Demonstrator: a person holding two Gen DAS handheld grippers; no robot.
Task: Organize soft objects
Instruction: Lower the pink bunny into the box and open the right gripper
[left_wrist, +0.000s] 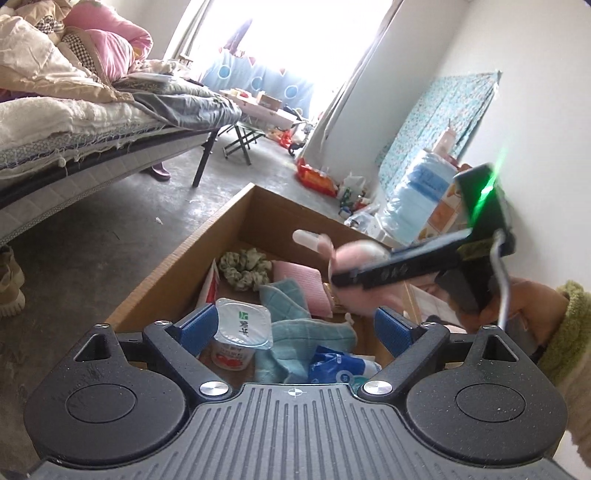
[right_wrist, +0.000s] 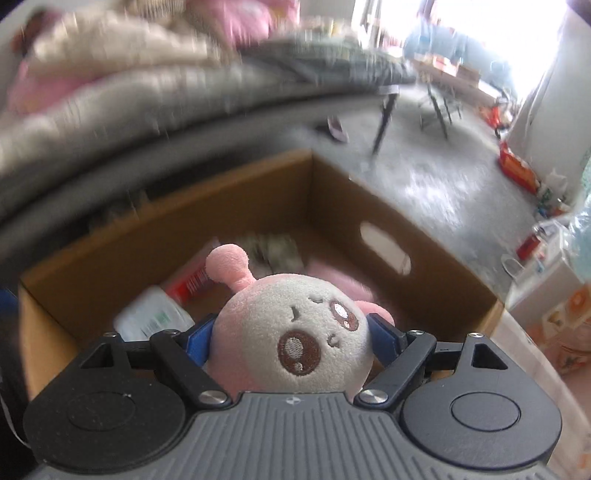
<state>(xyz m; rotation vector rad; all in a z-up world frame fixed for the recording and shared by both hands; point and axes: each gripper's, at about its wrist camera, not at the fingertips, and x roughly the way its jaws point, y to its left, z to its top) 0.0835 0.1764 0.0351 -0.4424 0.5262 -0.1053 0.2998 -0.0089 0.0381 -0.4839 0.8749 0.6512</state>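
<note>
An open cardboard box (left_wrist: 236, 214) stands on the floor. In it lie a green scrunchie (left_wrist: 243, 267), a pink cloth (left_wrist: 299, 277), a teal cloth (left_wrist: 291, 306), a yogurt cup (left_wrist: 242, 332) and a blue packet (left_wrist: 332, 363). My left gripper (left_wrist: 295, 326) hovers open over the box's near end; the cup lies below it, ungripped. My right gripper (right_wrist: 291, 332) is shut on a pink and white plush toy (right_wrist: 295, 314), its blue pads (right_wrist: 199, 338) pressing both sides of the toy's head above the box (right_wrist: 258, 192). In the left wrist view the toy (left_wrist: 354, 254) hangs at the box's right side.
A bed (left_wrist: 74, 122) piled with bedding runs along the left. A blue water jug (left_wrist: 417, 195) and clutter stand against the right wall. A person's hand in a green fleece sleeve (left_wrist: 569, 332) holds the right gripper. A shoe (left_wrist: 11, 288) sits far left.
</note>
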